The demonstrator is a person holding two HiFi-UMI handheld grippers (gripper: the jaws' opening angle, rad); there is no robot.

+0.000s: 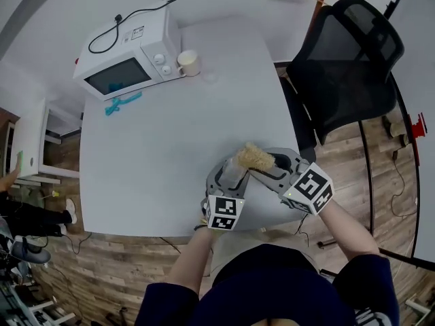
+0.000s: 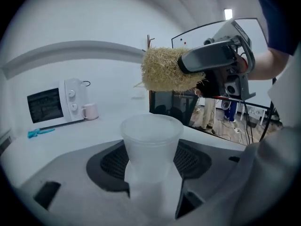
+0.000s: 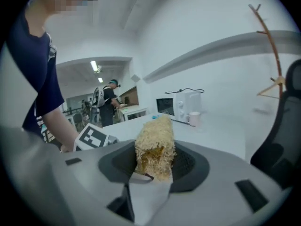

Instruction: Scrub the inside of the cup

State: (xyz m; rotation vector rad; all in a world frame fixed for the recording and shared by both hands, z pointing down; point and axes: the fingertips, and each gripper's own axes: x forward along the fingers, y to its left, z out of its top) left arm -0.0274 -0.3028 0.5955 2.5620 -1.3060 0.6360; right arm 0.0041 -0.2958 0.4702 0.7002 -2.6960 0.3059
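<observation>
A translucent plastic cup point(image 2: 151, 147) stands upright between the jaws of my left gripper point(image 1: 230, 180), which is shut on it, mouth facing away from the camera. My right gripper point(image 1: 266, 164) is shut on a straw-coloured loofah scrubber point(image 3: 155, 145). In the head view the loofah scrubber point(image 1: 255, 157) hangs just above and to the right of the cup point(image 1: 232, 176), over the table's front edge. In the left gripper view the loofah scrubber point(image 2: 164, 70) hovers above the cup's rim, clear of it, held by the right gripper point(image 2: 195, 62).
A white microwave point(image 1: 129, 51) sits at the far left of the white table point(image 1: 170, 134), with a cream mug point(image 1: 189, 63) beside it and a turquoise item point(image 1: 122, 103) in front. A black office chair point(image 1: 346, 63) stands to the right. Another person point(image 3: 109, 100) stands far off.
</observation>
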